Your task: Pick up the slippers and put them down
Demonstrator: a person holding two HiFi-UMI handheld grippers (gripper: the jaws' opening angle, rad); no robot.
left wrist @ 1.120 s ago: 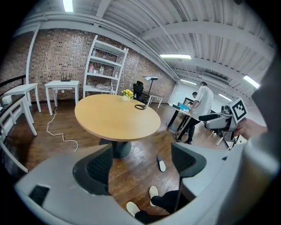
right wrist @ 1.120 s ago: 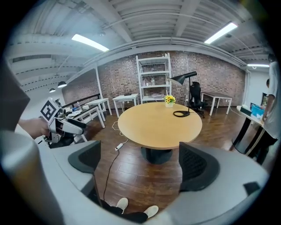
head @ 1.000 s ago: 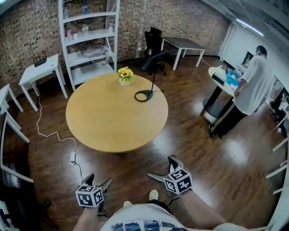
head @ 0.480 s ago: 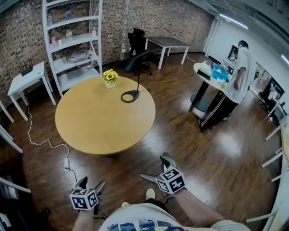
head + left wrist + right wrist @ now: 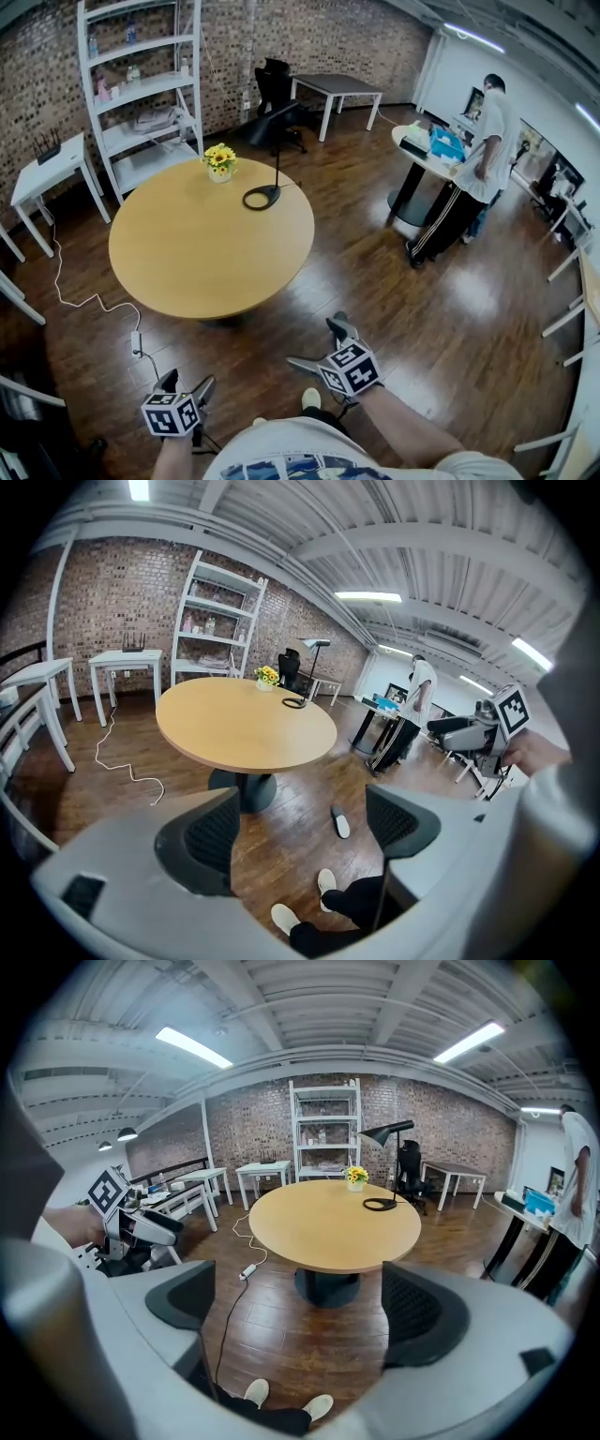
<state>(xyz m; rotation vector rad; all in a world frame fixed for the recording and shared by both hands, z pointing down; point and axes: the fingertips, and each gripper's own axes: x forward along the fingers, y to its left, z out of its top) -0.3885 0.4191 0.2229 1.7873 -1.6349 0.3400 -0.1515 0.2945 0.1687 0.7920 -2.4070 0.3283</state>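
Closest to the camera, the left tongs [image 5: 187, 382] and the right tongs [image 5: 314, 342] are both held low over the wooden floor [image 5: 394, 309]. Each of them stands wide open and has nothing between its pads. Between the two tongs, the tips of the wearer's two feet [image 5: 310, 398] show in pale footwear. In the left gripper view one slipper [image 5: 340, 822] lies flat on the floor. It is dark with a pale inner sole, a little ahead of the feet and to the right of the table's foot. I cannot find a second slipper in any view, and the head view does not show this one clearly. Further away stands the round wooden table [image 5: 211, 244]. On its far side it carries a small pot of yellow flowers [image 5: 219, 159] and a black lamp [image 5: 265, 192]. Behind the table a white shelf [image 5: 141, 84] stands against the brick wall. Far to the right a person [image 5: 478, 159] stands at another table.
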